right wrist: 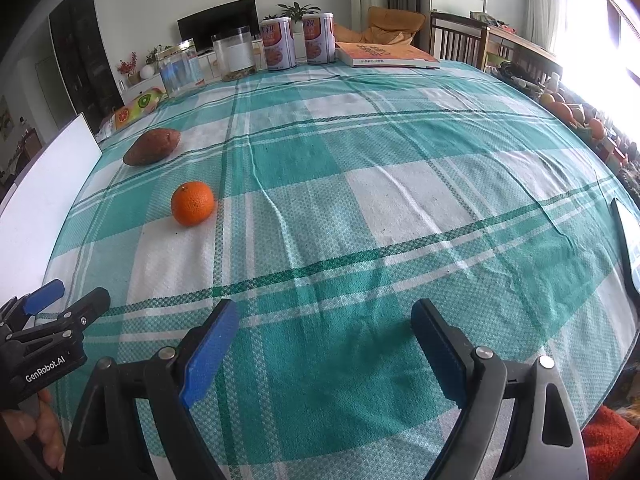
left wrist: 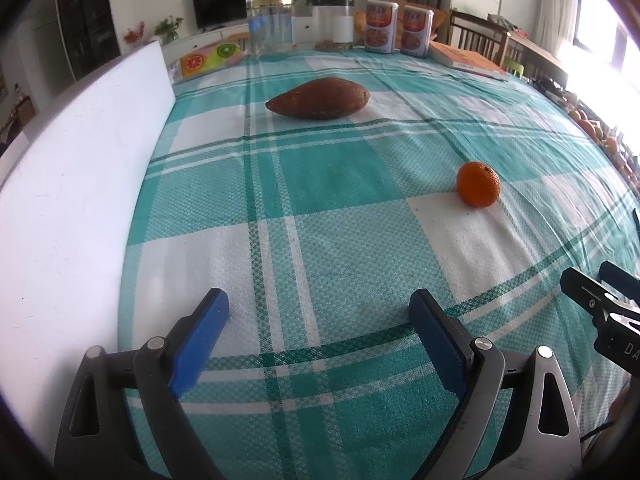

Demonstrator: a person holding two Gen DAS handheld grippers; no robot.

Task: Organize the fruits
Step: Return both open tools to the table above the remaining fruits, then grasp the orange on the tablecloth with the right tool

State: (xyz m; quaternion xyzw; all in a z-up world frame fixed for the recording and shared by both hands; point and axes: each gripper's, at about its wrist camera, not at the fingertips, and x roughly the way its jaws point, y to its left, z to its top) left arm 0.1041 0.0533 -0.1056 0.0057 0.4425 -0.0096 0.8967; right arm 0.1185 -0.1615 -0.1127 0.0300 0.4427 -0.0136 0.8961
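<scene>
Left gripper (left wrist: 320, 340): fingers spread wide, nothing held, low over the bench (left wrist: 340, 240).
Right gripper (right wrist: 324, 344): fingers spread wide, nothing held.
Orange (left wrist: 479, 184): set on the checked cloth, well apart from the sweet potato (left wrist: 319, 98).

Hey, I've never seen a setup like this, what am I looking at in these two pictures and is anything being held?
There is no robot here: a person holds a two-finger tool in each hand, and each tool carries a wide-angle camera looking forward along its fingers. One picture comes from the left gripper, the other from the right gripper; each tool also shows at the edge of the other's picture. Both stand open over the table and hold nothing. On the green checked tablecloth lie an orange and, farther away and apart from it, a sweet potato. Along the far edge stand clear jars, two cans and a book. A white board runs along the left side.
</scene>
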